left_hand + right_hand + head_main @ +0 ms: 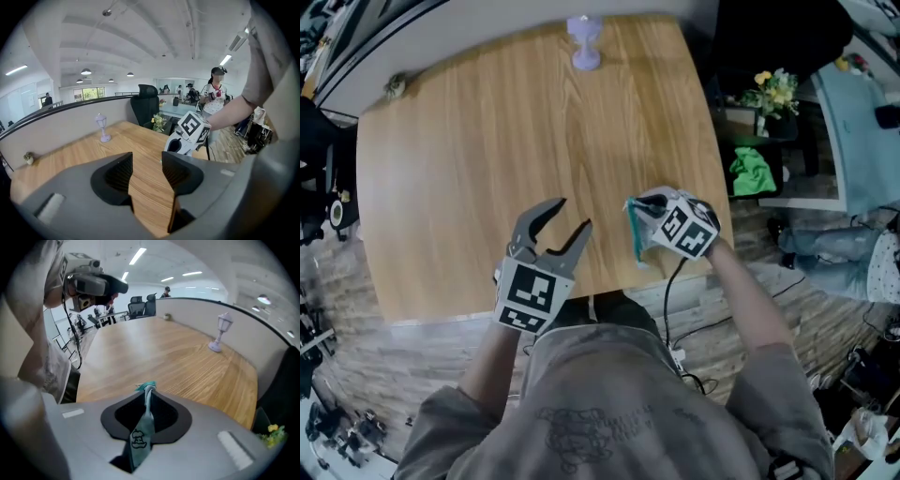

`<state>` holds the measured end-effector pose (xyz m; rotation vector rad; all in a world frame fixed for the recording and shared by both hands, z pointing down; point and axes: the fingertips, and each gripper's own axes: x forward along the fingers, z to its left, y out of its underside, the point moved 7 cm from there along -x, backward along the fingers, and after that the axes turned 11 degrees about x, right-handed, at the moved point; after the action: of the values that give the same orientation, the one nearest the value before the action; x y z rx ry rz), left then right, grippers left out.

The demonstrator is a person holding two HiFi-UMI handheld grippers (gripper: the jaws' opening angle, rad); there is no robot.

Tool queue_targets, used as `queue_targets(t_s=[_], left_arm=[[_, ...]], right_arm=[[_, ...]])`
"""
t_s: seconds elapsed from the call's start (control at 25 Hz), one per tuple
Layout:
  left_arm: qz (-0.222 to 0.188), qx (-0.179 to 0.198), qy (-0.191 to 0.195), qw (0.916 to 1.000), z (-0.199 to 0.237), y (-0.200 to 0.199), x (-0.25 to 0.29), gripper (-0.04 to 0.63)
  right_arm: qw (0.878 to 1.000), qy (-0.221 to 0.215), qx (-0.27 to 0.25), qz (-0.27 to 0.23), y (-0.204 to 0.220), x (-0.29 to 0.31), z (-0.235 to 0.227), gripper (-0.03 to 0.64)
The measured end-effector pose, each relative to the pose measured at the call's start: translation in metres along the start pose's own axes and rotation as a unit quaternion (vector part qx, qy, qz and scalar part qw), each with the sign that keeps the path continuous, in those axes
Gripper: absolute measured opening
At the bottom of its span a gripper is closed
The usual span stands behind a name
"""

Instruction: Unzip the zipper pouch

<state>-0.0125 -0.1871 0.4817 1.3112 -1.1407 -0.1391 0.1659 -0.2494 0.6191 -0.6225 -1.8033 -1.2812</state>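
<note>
The zipper pouch [636, 240] is thin teal fabric with a small dark apple outline. It hangs edge-on from my right gripper [632, 212], just above the wooden table [478, 159] near its front edge. In the right gripper view the jaws of that gripper [147, 392] are shut on the pouch [140, 437], and its top end pokes out past the tips. My left gripper [575, 215] hovers to the left of the pouch, open and holding nothing. In the left gripper view the open jaws of the left gripper [146, 165] frame bare wood, and the right gripper [186, 135] lies beyond them to the right.
A small lilac lamp [585, 42] stands at the table's far edge, and a small round object [395, 86] lies at the far left corner. A flower pot [776, 91] and a green cloth [753, 172] sit on a shelf to the right. People stand in the background [213, 93].
</note>
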Motion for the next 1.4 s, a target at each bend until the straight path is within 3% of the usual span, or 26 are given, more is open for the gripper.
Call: queue_targets(t_s=[0.12,0.24,0.52,0.68,0.8,0.92,1.16,1.28,1.4], left_arm=[[-0.015,0.013,-0.014,0.9997,0.011,-0.015,-0.013,0.193],[-0.034,0.029,-0.031,0.9985,0.024,-0.031,-0.027,0.192],[-0.075,0.045,-0.066,0.9940,0.043,-0.060,-0.059,0.190],[-0.120,0.017,-0.057,0.9910,0.048,-0.076,-0.078,0.190],[-0.142,0.013,-0.049,0.9885,0.046,-0.084,-0.091,0.190],[-0.152,0.012,-0.039,0.9875,0.040,-0.090,-0.100,0.190],[-0.152,0.047,-0.032,0.9867,0.037,-0.100,-0.106,0.190],[-0.165,0.029,0.002,0.9859,0.035,-0.102,-0.108,0.190],[-0.196,0.004,0.054,0.9792,0.032,-0.113,-0.115,0.190]], right_arm=[[0.995,0.032,0.049,-0.077,-0.025,-0.034,0.003,0.048],[0.982,0.061,0.085,-0.158,-0.050,-0.072,0.009,0.048],[0.938,0.134,0.114,-0.297,-0.095,-0.163,0.039,0.048],[0.909,0.171,0.128,-0.357,-0.110,-0.207,0.057,0.048],[0.894,0.193,0.125,-0.384,-0.116,-0.229,0.075,0.048],[0.890,0.197,0.121,-0.394,-0.116,-0.239,0.091,0.048],[0.895,0.197,0.126,-0.379,-0.119,-0.240,0.101,0.048],[0.894,0.187,0.109,-0.393,-0.123,-0.246,0.109,0.048],[0.895,0.173,0.062,-0.406,-0.130,-0.254,0.124,0.048]])
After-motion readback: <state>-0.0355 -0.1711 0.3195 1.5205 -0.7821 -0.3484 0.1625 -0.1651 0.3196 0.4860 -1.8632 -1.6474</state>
